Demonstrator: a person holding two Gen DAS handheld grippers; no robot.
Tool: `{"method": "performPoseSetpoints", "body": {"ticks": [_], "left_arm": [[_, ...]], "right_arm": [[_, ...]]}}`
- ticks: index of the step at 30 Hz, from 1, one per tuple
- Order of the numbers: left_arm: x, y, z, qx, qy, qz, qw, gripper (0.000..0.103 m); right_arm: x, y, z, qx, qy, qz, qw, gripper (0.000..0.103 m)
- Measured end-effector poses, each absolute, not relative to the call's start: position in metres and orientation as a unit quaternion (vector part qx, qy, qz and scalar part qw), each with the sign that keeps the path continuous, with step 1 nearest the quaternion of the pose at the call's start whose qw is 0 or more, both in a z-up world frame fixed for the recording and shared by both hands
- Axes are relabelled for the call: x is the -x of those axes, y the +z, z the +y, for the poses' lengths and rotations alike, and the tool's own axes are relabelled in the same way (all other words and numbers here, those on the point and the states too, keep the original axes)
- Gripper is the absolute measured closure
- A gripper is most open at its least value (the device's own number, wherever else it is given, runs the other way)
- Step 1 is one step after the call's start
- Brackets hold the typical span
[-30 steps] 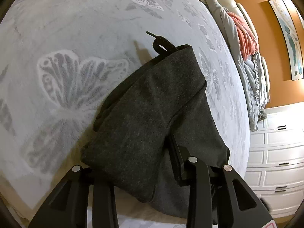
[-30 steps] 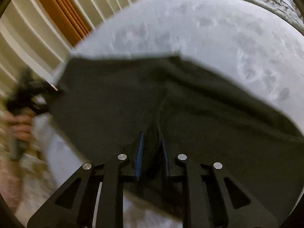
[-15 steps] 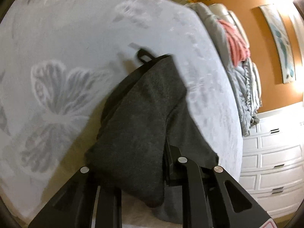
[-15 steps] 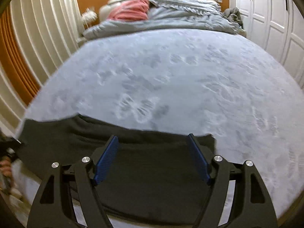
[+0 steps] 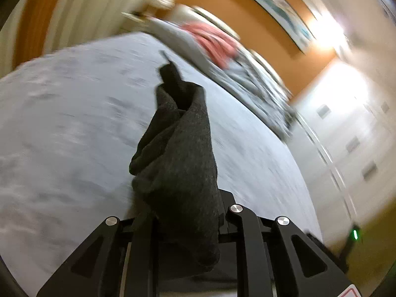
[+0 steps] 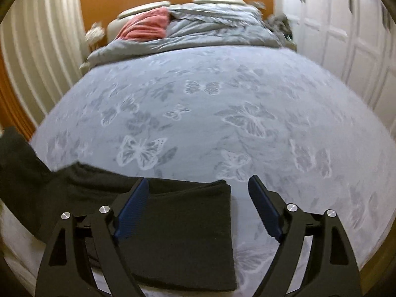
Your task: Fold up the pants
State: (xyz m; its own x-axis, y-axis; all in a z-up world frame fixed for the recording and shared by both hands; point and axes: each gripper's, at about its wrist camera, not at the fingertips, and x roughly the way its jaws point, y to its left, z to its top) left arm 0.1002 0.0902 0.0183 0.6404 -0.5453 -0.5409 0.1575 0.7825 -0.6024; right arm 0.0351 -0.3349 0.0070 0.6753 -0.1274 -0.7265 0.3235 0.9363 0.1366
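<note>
The dark grey pants (image 5: 180,148) hang bunched from my left gripper (image 5: 185,212), which is shut on their cloth and lifted above the bed. A drawstring end sticks up at the far tip. In the right wrist view the pants (image 6: 183,227) lie folded flat near the front edge of the bed, their left part rising up and out of the view. My right gripper (image 6: 198,190) hovers over them with its jaws opening wide; the blue pads (image 6: 135,208) touch no cloth.
The bed has a grey butterfly-print cover (image 6: 222,113). A rumpled grey duvet (image 6: 212,29) and a pink blanket (image 6: 146,26) lie at the headboard. White wardrobe doors (image 6: 346,37) stand on the right, pale curtains (image 6: 37,49) on the left.
My right gripper let go of the pants, opened wide and drew back over the folded end. My left gripper closed on the cloth, rose and rolled, pulling the pants up into a bunch.
</note>
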Motion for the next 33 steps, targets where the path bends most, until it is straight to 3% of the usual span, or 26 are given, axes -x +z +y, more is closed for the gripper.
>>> {"method": "performPoseSetpoints", "body": {"ticks": [6,9,11,15,20,26,30,32,33], "left_arm": [[-0.091,-0.038,-0.008,0.157,-0.246,0.462,0.838,0.087],[-0.079,-0.056,-0.047,0.067,-0.242,0.486,0.837,0.072],[-0.067,-0.051,-0.056,0.034,-0.261,0.484,0.835,0.041],[-0.039,-0.018,-0.027,0.064,-0.309,0.427,0.847,0.017],[-0.031,0.009,0.018,0.105,-0.284,0.368,0.879,0.016],[-0.063,-0.005,0.074,0.128,-0.137,0.402,0.896,0.016],[-0.063,-0.008,0.094,0.099,-0.087,0.402,0.906,0.016],[-0.059,-0.01,0.107,0.104,-0.08,0.403,0.906,0.016],[-0.06,-0.011,0.114,0.11,-0.077,0.405,0.904,0.016]], "right_arm": [[-0.034,-0.002,-0.343,-0.119,-0.129,0.4,0.9,0.023],[-0.039,-0.017,-0.34,-0.156,-0.083,0.425,0.888,0.023],[-0.042,-0.026,-0.335,-0.189,-0.039,0.444,0.875,0.023],[-0.049,-0.042,-0.308,-0.214,0.043,0.47,0.855,0.023],[-0.063,-0.061,-0.282,-0.249,0.097,0.5,0.823,0.022],[-0.088,-0.087,-0.224,-0.229,0.119,0.54,0.801,0.021],[-0.096,-0.087,-0.195,-0.197,0.109,0.523,0.822,0.019],[-0.099,-0.086,-0.185,-0.195,0.124,0.515,0.825,0.062],[-0.101,-0.087,-0.18,-0.195,0.125,0.513,0.827,0.071]]}}
